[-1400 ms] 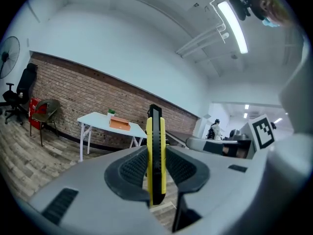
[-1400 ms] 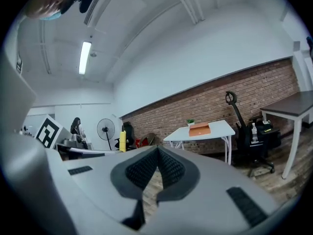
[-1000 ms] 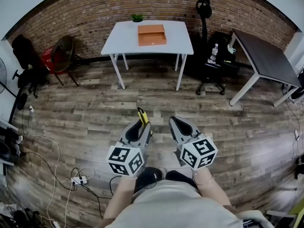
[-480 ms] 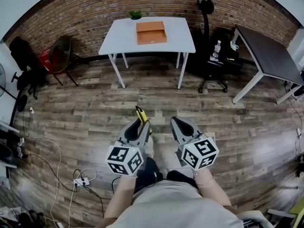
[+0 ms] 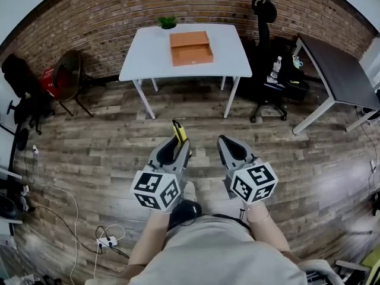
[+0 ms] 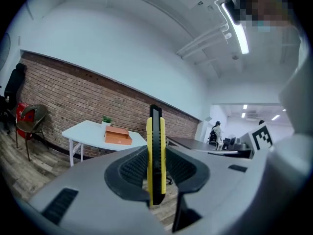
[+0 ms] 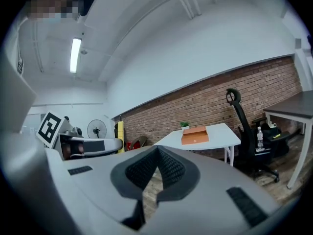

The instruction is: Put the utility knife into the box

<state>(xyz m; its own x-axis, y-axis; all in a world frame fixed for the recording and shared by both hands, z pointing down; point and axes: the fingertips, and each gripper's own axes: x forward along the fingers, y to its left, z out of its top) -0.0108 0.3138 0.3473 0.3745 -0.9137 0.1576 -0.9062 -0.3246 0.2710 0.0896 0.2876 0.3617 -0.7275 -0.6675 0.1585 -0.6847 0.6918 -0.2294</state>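
Note:
A yellow and black utility knife [image 6: 155, 155] stands upright between the pads of my left gripper [image 5: 178, 147], which is shut on it; its tip [image 5: 177, 129] pokes out ahead of the jaws. My right gripper [image 5: 228, 150] is held beside it, jaws shut with nothing between them [image 7: 157, 153]. The open orange box [image 5: 190, 47] sits on a white table [image 5: 148, 58] well ahead, by the brick wall. The box [image 6: 117, 136] also shows far off in the left gripper view, and the box [image 7: 194, 135] in the right gripper view.
A small green plant [image 5: 167, 22] stands behind the box. A black office chair [image 5: 265, 70] and a dark table [image 5: 338, 70] are at the right. A red chair [image 5: 65, 76] is at the left. Cables and a power strip [image 5: 107, 241] lie on the wooden floor.
The white table and box have come closer in the head view. Both grippers keep the same pose, the knife still held in the left one.

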